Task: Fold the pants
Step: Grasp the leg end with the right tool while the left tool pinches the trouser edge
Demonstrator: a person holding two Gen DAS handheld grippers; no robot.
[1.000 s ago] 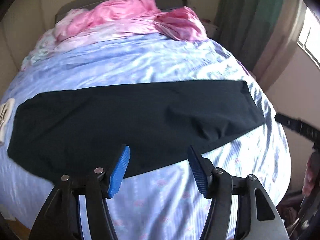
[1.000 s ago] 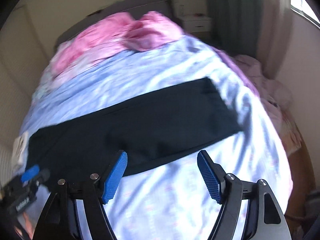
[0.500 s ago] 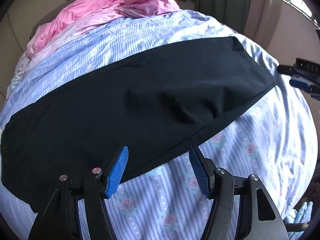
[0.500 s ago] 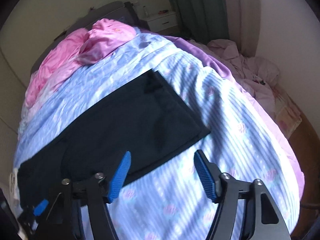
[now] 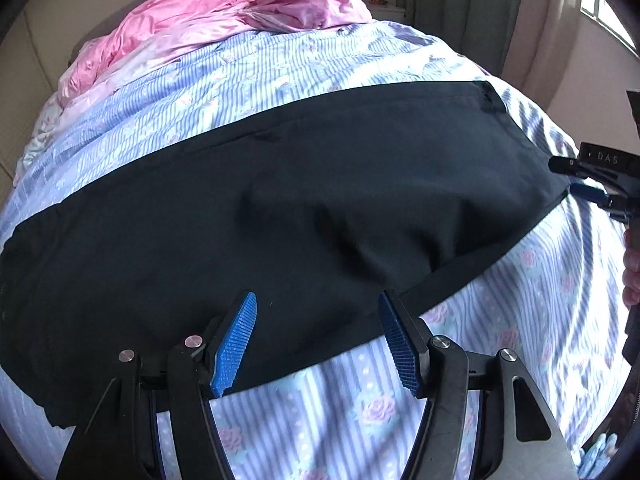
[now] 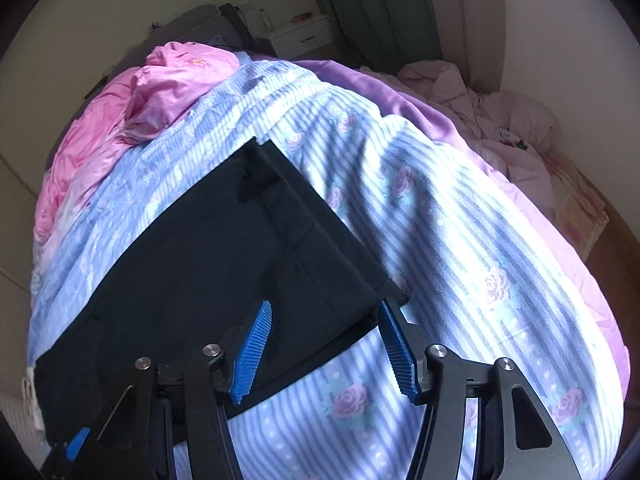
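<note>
L gripper [image 5: 316, 340] wide | R gripper [image 6: 324, 350] wide | pants [image 5: 280, 216] left end cut off

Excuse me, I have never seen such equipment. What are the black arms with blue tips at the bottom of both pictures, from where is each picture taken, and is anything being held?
No robot is here: a person carries one hand-held gripper in each hand, with a camera looking along its two fingers. One picture comes from the left hand-held gripper, the other from the right hand-held gripper. The blue parts are the finger pads. Black pants lie spread on a striped floral bed cover, beside pink bedding. Both grippers are open above the pants' near edge; nothing is held.
</note>
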